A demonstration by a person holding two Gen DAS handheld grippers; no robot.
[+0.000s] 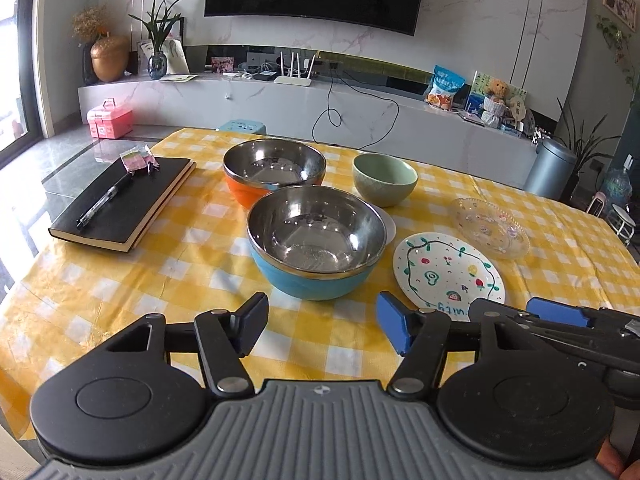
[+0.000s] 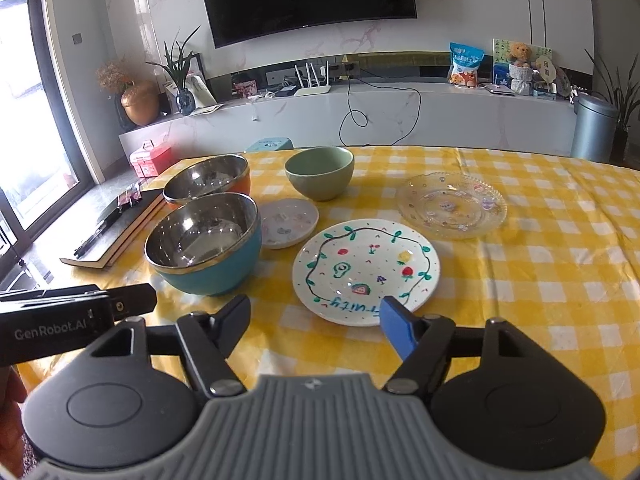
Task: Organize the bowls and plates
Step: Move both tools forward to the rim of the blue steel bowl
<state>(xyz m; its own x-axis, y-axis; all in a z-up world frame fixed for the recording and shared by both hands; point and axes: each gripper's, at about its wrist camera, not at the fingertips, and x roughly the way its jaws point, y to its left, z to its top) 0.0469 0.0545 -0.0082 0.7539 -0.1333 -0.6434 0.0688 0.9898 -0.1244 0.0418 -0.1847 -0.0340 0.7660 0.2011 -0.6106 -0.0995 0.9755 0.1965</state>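
Bare checked tablecloth [image 2: 540, 320] is left open along the near edge and to the right. The middle is crowded by the blue bowl [image 2: 208, 256], fruit plate [image 2: 366, 272] and small dish [image 2: 290, 222], set close together.

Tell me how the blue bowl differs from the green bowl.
The blue bowl has a shiny steel lining; the green bowl is matte green inside and out. The blue bowl looks wider and stands nearer the cameras; the green bowl sits farther back. Both are upright and empty.
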